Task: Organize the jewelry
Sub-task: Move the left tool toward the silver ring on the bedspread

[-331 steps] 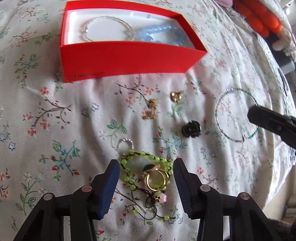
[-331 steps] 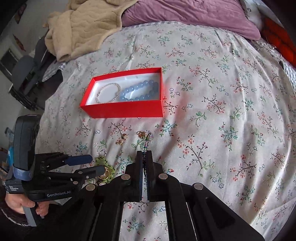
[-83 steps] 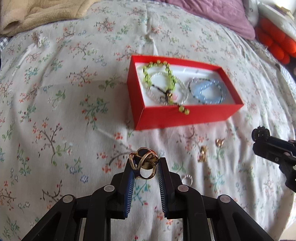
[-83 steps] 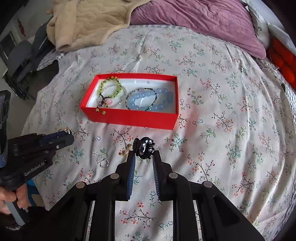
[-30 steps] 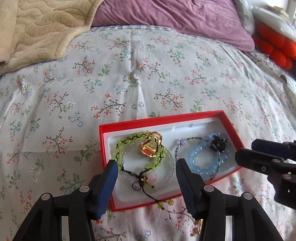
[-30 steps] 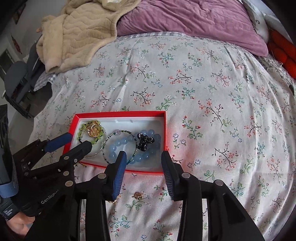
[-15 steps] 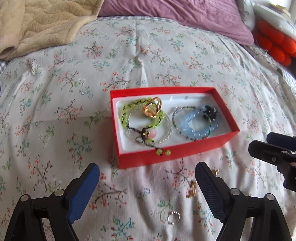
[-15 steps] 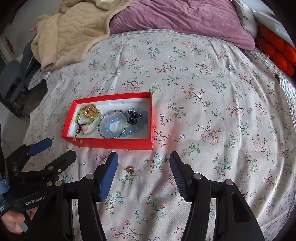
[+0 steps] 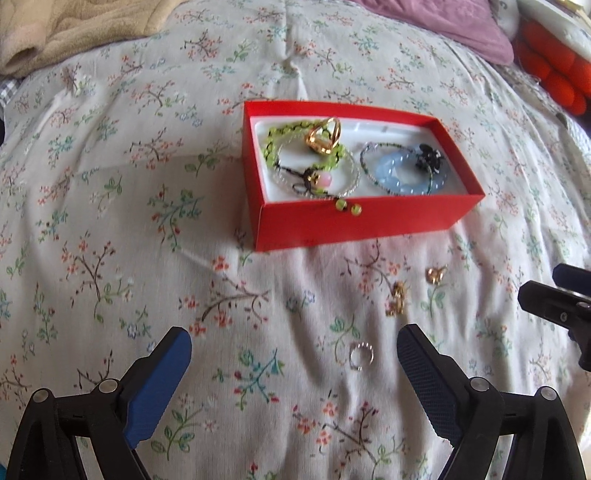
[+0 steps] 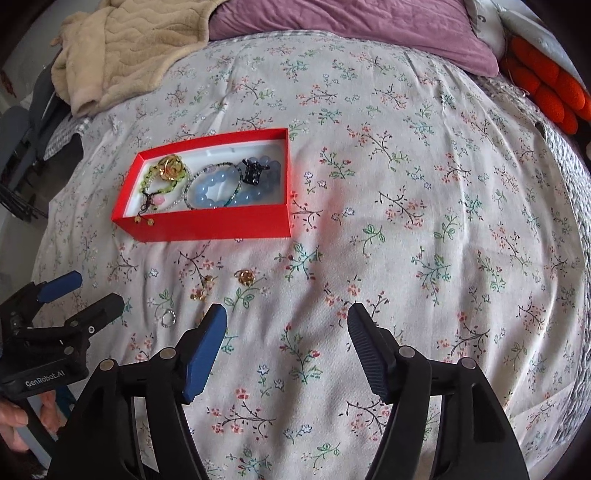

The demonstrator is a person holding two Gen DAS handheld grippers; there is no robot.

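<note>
A red box [image 9: 354, 225] [image 10: 207, 225] on the floral bedspread holds a green bead bracelet [image 9: 271, 138], a gold ring [image 9: 325, 138], a blue bead bracelet [image 9: 400, 177] and a black flower piece [image 9: 428, 158]. Loose on the cloth in front of it lie a silver ring [image 9: 360, 355] [image 10: 168, 318], a gold earring [image 9: 397, 297] [image 10: 201, 291] and a small gold piece [image 9: 435, 275] [image 10: 244, 277]. My left gripper [image 9: 293, 349] is open and empty, the silver ring just inside its right finger. My right gripper [image 10: 286, 326] is open and empty, right of the loose pieces.
A beige blanket [image 10: 122, 48] and a purple pillow [image 10: 351, 26] lie at the back of the bed. An orange object [image 10: 546, 85] sits at the far right. The bed edge falls away at left [image 10: 40, 206].
Both grippers have pulled back from the box and opened wider. The gold ring and the black flower piece now lie in the box.
</note>
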